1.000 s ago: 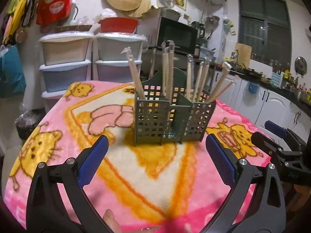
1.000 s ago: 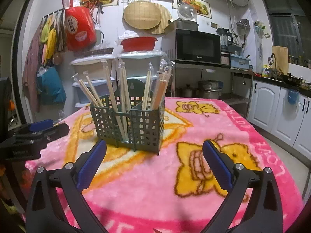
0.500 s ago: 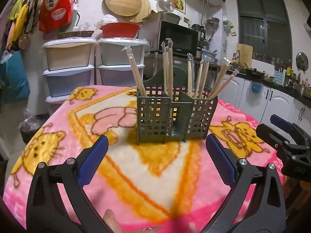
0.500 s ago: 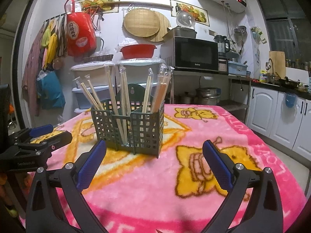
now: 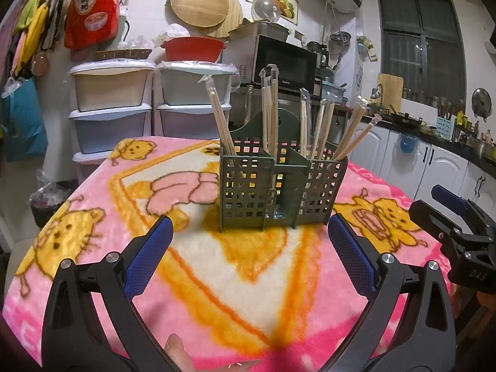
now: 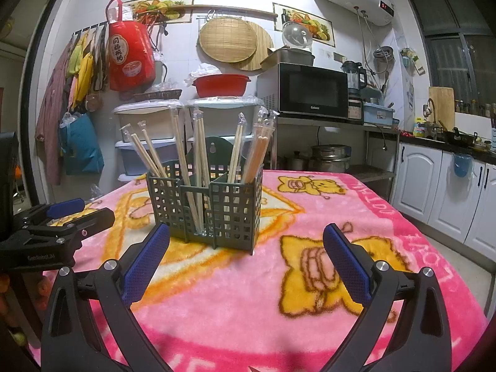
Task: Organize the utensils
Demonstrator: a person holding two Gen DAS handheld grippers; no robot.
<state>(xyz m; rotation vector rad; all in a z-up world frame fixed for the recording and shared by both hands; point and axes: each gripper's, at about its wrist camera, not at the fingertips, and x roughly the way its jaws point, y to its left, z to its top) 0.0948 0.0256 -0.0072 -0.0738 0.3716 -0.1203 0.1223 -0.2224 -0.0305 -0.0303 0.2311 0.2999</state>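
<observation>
Left gripper (image 5: 248,248): fingers spread wide, holding nothing.
Right gripper (image 6: 246,252): fingers spread wide, holding nothing.
Utensil caddy (image 5: 280,187): green lattice, standing on the pink blanket (image 5: 217,279).
Wrapped chopsticks (image 6: 198,152): upright or leaning, divided among the caddy's compartments.

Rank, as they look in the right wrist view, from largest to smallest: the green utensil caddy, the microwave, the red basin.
1. Green utensil caddy, though it is nearest the camera.
2. Microwave.
3. Red basin, clearly smallest.
</observation>
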